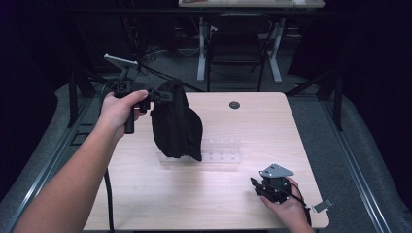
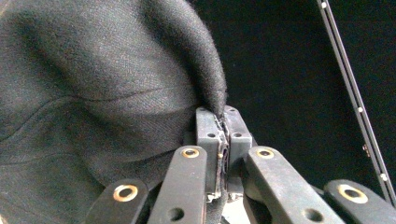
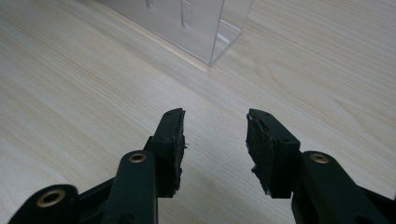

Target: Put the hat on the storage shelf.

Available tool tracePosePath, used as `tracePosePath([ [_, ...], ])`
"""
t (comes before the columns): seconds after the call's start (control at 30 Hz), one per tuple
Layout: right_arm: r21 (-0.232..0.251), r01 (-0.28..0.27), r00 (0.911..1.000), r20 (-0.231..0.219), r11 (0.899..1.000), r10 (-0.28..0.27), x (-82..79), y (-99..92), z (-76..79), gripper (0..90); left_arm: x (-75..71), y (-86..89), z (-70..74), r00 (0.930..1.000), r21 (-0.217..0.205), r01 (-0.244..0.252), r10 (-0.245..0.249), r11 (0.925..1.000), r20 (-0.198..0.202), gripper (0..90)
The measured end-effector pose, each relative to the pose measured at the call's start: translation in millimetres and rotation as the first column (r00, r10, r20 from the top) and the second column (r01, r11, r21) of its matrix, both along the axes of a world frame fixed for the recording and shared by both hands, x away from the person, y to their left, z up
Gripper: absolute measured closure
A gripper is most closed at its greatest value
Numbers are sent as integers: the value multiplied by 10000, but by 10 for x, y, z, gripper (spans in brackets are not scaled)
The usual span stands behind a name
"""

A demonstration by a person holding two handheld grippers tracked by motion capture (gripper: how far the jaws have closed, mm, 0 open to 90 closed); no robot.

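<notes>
The left claw (image 1: 154,95) is pinched tight on a fold at the top edge of a black cloth bag (image 1: 176,121); the left gripper view shows the fabric (image 2: 93,93) caught between the closed jaws and bulging away to one side of them. In the high view the bag hangs straight down from that claw, long axis near vertical, with its lower end reaching the clear acrylic organiser (image 1: 221,151) that stands on the bench (image 1: 145,189); whether the hem touches the organiser's near end or hangs just in front of it I cannot tell. The right claw (image 3: 215,140) rests low over the bench with its jaws spread wide and nothing between them; one corner of the organiser (image 3: 205,32) lies ahead of it and well apart. Of the two, the left claw alone has the bag. The free one sits down and off to the bag's right, so it would likely have to rise and travel leftward to catch the hanging lower edge.
</notes>
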State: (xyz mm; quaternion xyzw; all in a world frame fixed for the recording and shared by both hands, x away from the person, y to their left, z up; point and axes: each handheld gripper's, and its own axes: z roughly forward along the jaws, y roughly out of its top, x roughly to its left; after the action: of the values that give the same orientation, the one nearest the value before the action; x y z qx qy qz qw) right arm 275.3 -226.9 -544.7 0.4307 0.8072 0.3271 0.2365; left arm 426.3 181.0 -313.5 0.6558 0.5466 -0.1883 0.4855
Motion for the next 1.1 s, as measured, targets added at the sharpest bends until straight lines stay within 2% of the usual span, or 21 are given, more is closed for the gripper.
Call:
tracePosePath([
  [0.17,-143,-145,9999,68,9998,146,7,29,34,563,-16,-44,-2,10000,-9,74,-74,10000,48,884],
  [0.2,30,-220,9996,173,9998,219,14,52,59,562,-18,-50,-3,9999,17,112,-112,9999,73,883],
  [0.27,83,-300,9993,228,9995,298,20,57,84,562,-24,-60,1,9998,86,127,-128,9999,152,883],
  [0.4,749,-548,9980,349,9957,523,36,97,204,567,-30,-83,-1,9997,68,165,-166,9998,176,883],
  [0.47,1014,-565,9983,224,9932,545,48,134,286,586,-30,-92,1,9997,45,201,-202,9998,150,883],
  [0.53,1132,-596,9981,195,9918,578,55,151,301,593,-28,-99,2,9997,50,178,-179,9998,162,882],
  [0.57,1005,-656,9978,183,9928,641,67,161,320,602,-26,-100,2,9997,58,183,-184,9998,140,882],
  [0.67,1193,-811,9965,-99,9895,828,121,222,353,638,-23,-108,-1,9996,57,216,-217,9998,185,882],
  [0.73,1106,-838,9962,-161,9903,861,131,240,366,645,-24,-120,-1,9997,11,221,-221,9998,143,882],
  [0.83,1012,-945,9952,-161,9904,966,161,308,398,678,-22,-136,2,9994,25,291,-291,9996,170,882],
  [1.1,1087,-1495,9884,-106,9828,1515,261,521,520,726,-19,-189,3,9991,14,388,-388,9992,183,881],
])
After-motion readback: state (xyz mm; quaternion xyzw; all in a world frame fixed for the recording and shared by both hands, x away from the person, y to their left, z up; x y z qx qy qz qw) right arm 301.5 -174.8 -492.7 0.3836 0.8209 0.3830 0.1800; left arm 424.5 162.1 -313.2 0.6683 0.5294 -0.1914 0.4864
